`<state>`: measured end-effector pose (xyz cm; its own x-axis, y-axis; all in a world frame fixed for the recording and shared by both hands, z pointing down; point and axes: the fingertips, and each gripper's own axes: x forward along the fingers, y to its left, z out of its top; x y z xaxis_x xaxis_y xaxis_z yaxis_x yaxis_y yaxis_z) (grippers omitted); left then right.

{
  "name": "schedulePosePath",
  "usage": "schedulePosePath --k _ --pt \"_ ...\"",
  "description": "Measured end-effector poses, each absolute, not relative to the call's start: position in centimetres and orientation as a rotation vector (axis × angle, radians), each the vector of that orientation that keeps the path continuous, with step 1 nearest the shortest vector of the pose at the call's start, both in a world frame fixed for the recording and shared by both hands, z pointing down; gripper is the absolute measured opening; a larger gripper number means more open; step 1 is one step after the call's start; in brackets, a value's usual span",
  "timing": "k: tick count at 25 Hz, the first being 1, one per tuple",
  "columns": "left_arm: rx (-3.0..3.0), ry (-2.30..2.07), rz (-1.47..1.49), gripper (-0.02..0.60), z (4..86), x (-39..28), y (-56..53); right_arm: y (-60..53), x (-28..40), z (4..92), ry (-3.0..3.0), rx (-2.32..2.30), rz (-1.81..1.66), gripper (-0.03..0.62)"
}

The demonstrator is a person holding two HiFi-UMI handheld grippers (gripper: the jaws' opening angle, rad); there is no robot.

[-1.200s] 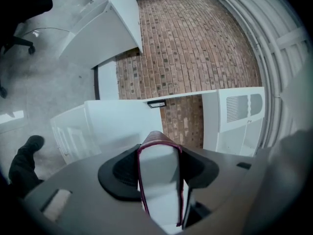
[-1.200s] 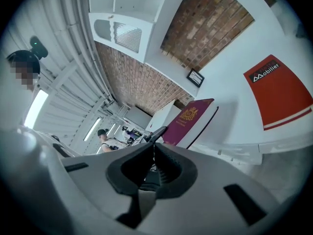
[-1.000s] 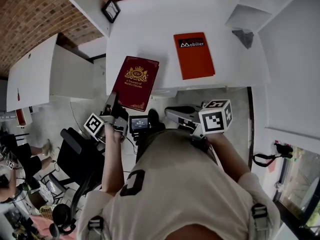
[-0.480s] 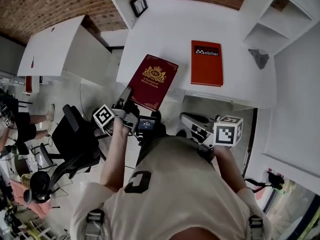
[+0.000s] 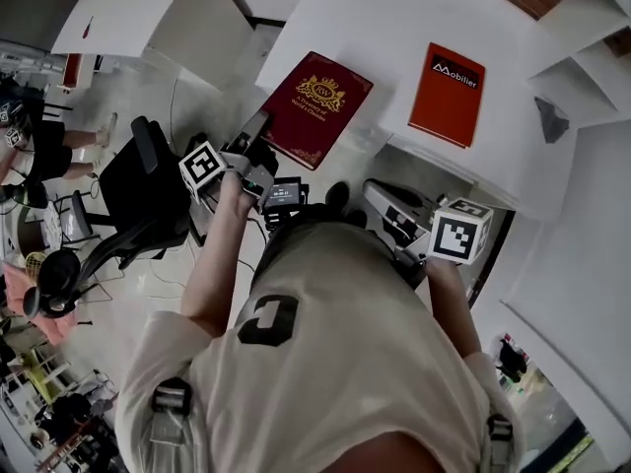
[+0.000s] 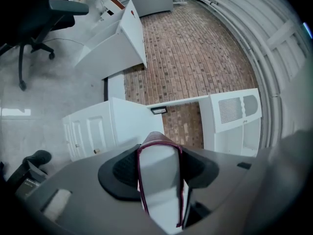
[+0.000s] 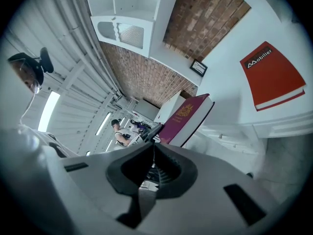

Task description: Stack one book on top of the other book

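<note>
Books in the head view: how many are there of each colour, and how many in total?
maroon book: 1
orange book: 1
Total: 2

Wore a pale beige short-sleeved T-shirt (image 5: 340,363), dark blocky mark (image 5: 266,321) on the back; dark buckled straps (image 5: 170,400) at both shoulders. Left gripper (image 5: 258,131) and right gripper (image 5: 375,191) were grey with black jaw pads (image 6: 122,168), each bearing a white cube (image 5: 202,166) of black square markers.
</note>
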<state>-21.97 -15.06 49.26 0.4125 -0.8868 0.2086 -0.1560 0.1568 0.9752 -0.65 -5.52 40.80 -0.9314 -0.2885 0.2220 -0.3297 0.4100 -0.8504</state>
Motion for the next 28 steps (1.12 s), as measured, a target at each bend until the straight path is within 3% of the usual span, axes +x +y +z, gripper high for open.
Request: schedulePosePath --k 28 --pt "1.328 -0.81 -0.68 0.212 53.2 -21.6 -21.7 -9.6 -3.9 41.6 -2.464 0.835 1.516 0.006"
